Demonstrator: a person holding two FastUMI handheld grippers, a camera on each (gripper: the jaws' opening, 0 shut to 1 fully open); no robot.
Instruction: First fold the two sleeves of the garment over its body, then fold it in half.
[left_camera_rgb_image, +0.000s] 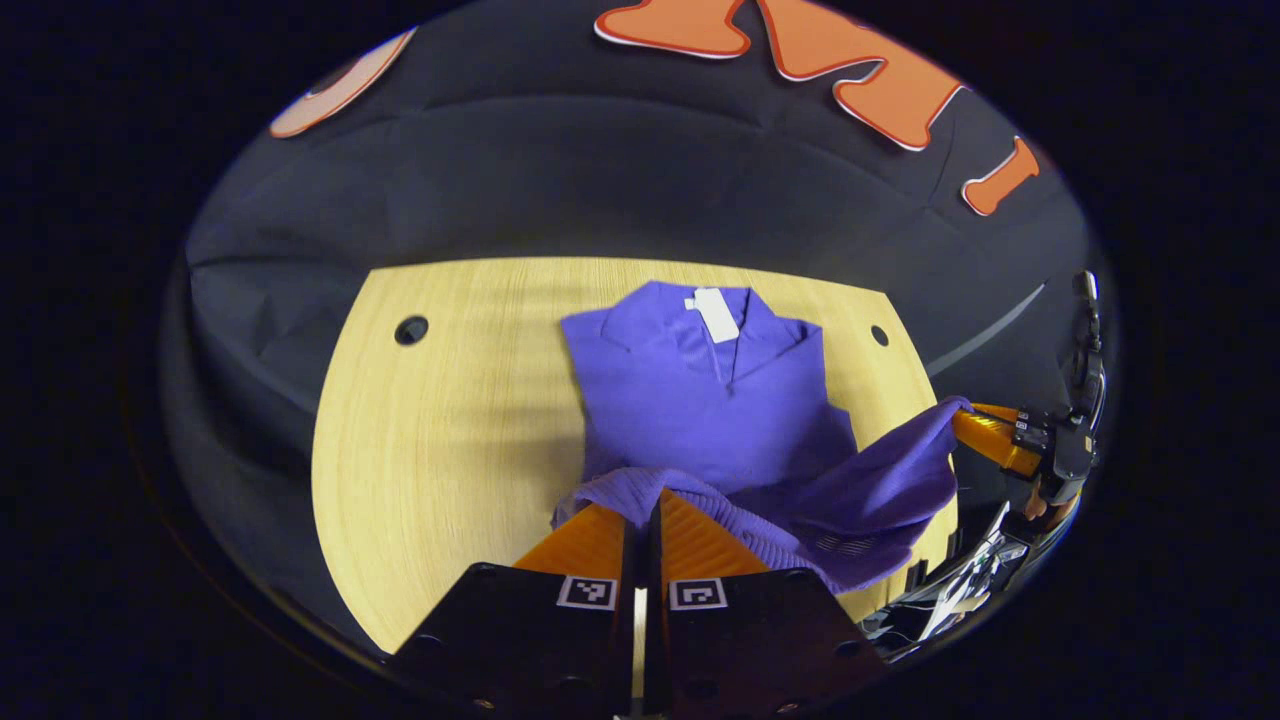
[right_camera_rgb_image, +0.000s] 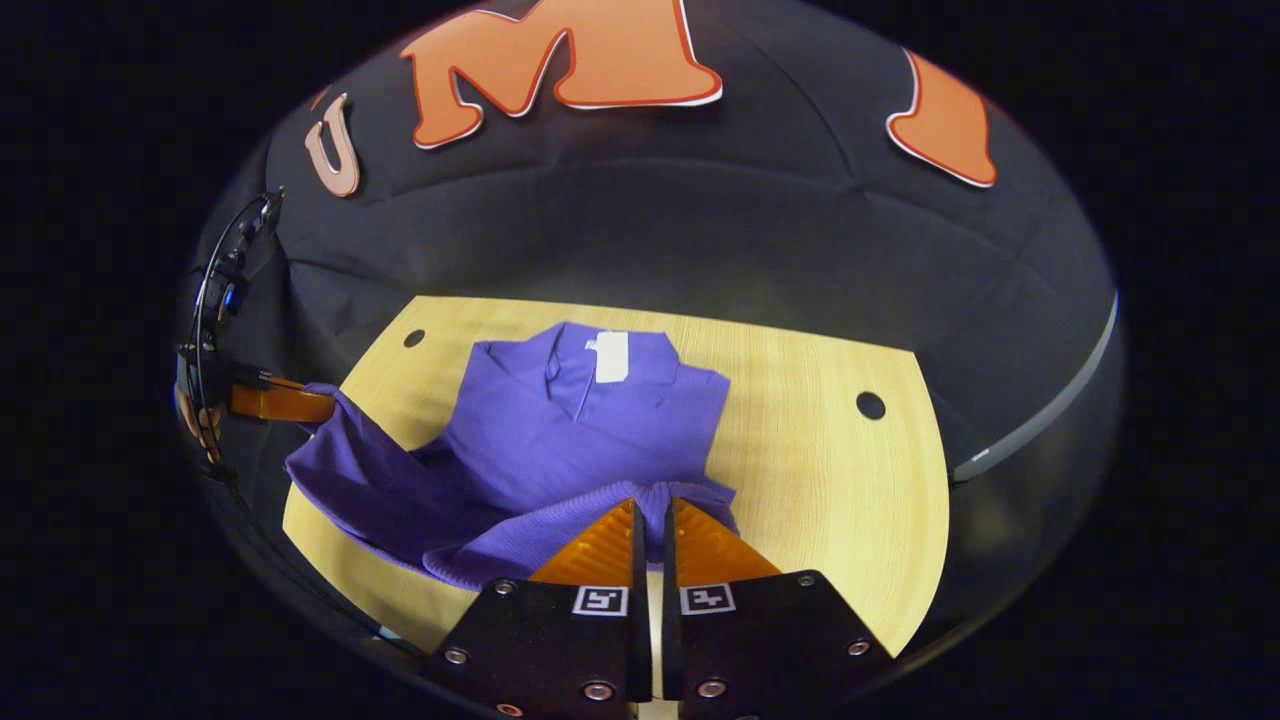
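Fingers (left_camera_rgb_image: 640, 515) pinch purple garment (left_camera_rgb_image: 700, 400); wooden table (left_camera_rgb_image: 450, 440); black cloth wall (left_camera_rgb_image: 600, 180).

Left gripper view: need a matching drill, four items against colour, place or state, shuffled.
Items:
1. garment
2. tag
3. left gripper
4. table

States:
A. light wood with round holes
B. white, at the collar
C. purple, near edge lifted
D. shut on the garment

Pairs: 1-C, 2-B, 3-D, 4-A

left gripper view: we looked from the near edge across the bench (left_camera_rgb_image: 450, 400) | right gripper view: likewise, close | shared: purple garment (left_camera_rgb_image: 700, 400), booth wall
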